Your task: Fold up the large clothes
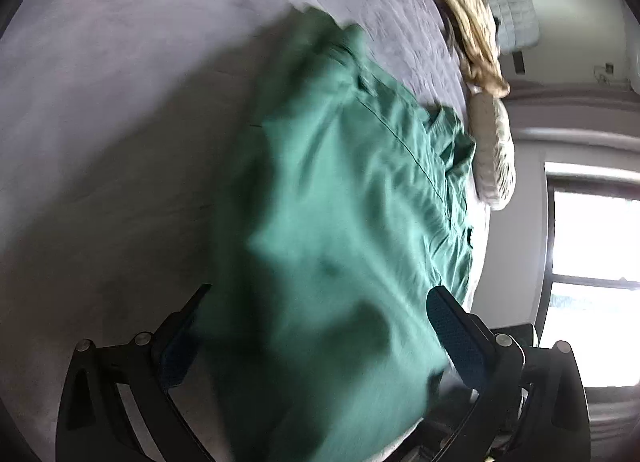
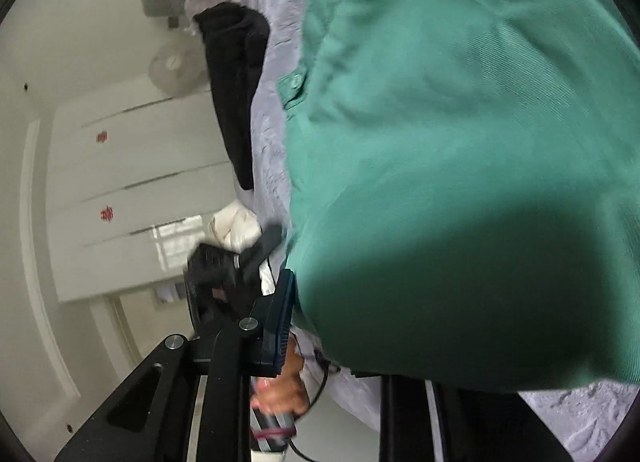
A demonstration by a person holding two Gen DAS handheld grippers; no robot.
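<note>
While the green cotton shirt [image 1: 340,221] lies lengthwise on the grey bed [image 1: 120,101], running away from both grippers, the left gripper [image 1: 312,326] straddles its near hem, jaws wide and gripping nothing — the right gripper [image 2: 360,322] seems closed on that hem, though cloth hides one finger.

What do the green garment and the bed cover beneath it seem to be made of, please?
Green garment: probably woven cotton twill, matte; fine diagonal ribbing shows, plus a button. Bed cover: soft grey-lilac quilted or textured fabric, matte; puckered surface, exact fibre unclear.
</note>
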